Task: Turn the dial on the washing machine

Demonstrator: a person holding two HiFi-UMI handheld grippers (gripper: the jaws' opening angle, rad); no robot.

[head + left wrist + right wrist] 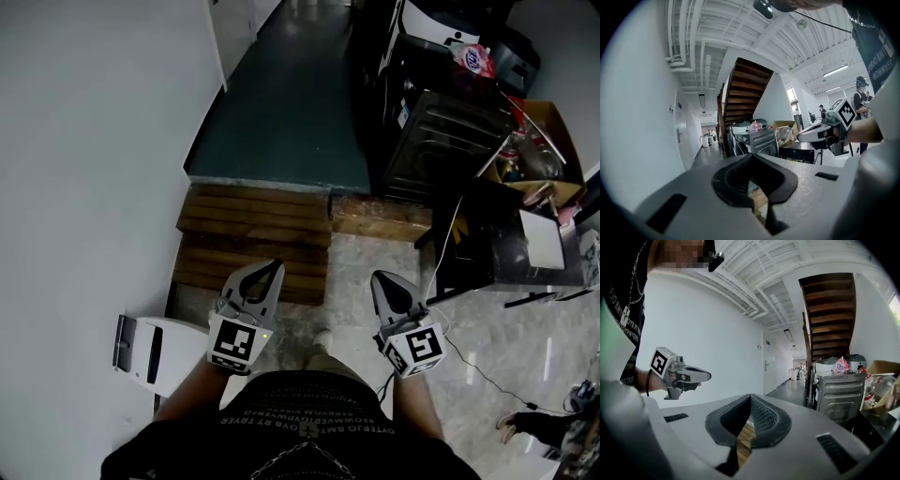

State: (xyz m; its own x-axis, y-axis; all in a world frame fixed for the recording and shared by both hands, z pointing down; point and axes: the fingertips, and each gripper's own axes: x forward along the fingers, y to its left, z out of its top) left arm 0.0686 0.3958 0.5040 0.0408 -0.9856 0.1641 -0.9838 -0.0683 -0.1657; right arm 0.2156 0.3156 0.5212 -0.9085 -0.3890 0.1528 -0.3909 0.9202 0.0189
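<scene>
Washing machine (439, 141): one, ribbed metal front, far right among dark stacked appliances; dial too small to make out.
Wooden boards (253, 239): one slatted platform, near left of the machine.
Grippers: two, grey. The left gripper (270, 272) and right gripper (382, 279) each have their jaws together, nothing between.

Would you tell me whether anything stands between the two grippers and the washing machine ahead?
Nothing visible blocks the way. The left gripper and right gripper, both shut and empty, are over open floor; the washing machine stands ahead to the right, beyond a low wooden step. A black table sits off to the right.
</scene>
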